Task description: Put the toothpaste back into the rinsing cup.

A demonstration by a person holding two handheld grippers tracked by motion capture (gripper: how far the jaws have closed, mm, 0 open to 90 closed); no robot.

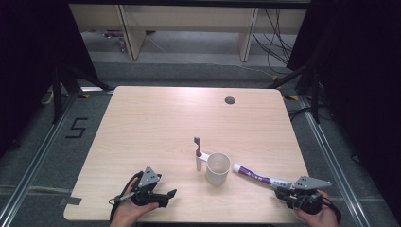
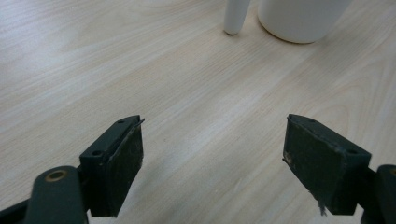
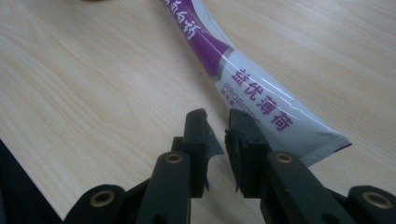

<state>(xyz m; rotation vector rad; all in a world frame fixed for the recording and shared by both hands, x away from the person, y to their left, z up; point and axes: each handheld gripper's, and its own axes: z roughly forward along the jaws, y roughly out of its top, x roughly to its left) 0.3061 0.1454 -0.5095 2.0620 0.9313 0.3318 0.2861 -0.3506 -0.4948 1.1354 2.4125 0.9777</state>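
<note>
Toothpaste [image 1: 259, 175] lies flat on the wooden surface [image 1: 156, 123], its cap end just beside the white cup [image 1: 218, 168] and its crimped tail running out to the near right corner. At that tail sits the right tool [image 3: 223, 122], held by the person's right hand [image 1: 318, 213]; its 2 jaws are drawn nearly together at the tube's edge, and whether they actually pinch the tube is hard to tell from the right gripper view. A toothbrush [image 1: 197, 150] stands propped against the cup's left side. On the near left, the left tool [image 2: 212, 147] rests over bare wood with its jaws spread wide and nothing between them, pointing toward the cup.
</note>
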